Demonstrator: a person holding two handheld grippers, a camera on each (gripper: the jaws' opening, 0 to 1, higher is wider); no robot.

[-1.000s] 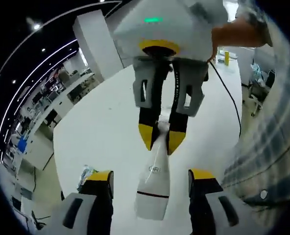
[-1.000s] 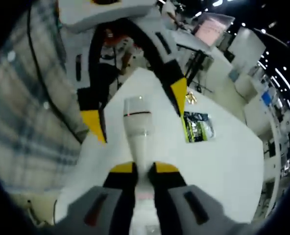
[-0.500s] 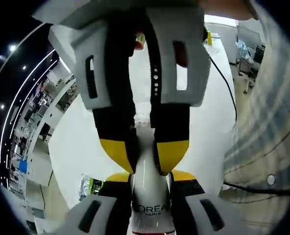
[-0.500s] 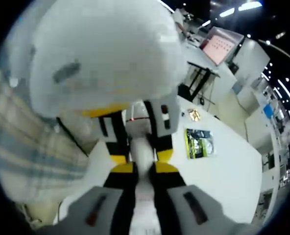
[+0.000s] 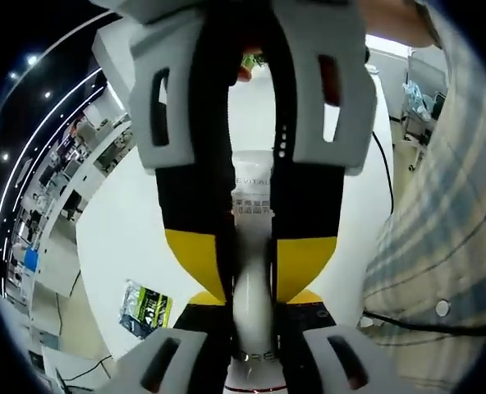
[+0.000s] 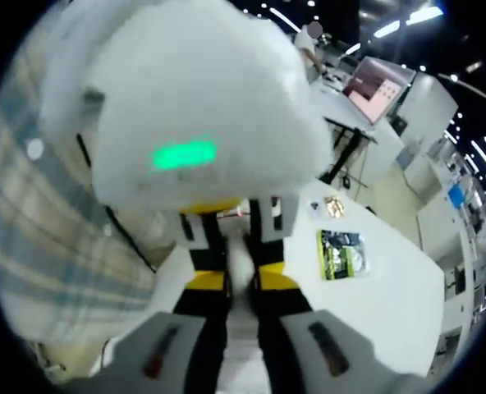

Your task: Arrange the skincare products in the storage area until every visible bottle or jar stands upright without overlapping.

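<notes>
I have both tongs clamped on one white bottle (image 5: 252,304), held between them above the white worktop (image 5: 136,238).

In the left gripper view my left tongs (image 5: 251,308) rise from the bottom edge, their yellow-tipped jaws drawn in against the bottle's lower body, where a line of dark lettering and a thin dark ring show. My right tongs (image 5: 252,267) come down from the top of that view, facing mine, and their yellow tips pinch the bottle at its narrow waist. Between their grey jaw plates the far end of the bottle shows small grey print I cannot read. On the worktop to the lower left lies a flat green and black sachet (image 5: 147,306). A plaid sleeve (image 5: 440,246) fills the right side, with a dark cable running along the worktop beside it.

The right gripper view gives the opposite side. There the right tongs (image 6: 241,283) stand at the bottom with their jaws shut close on the bottle (image 6: 240,261), of which only a pale sliver shows between the yellow tips. The left tongs (image 6: 240,246) meet them head-on, and their pale housing with a green light looms over the upper half. The sachet (image 6: 342,254) lies to the right on the worktop (image 6: 382,312), with a small gold-coloured thing just beyond it that I cannot make out.
</notes>
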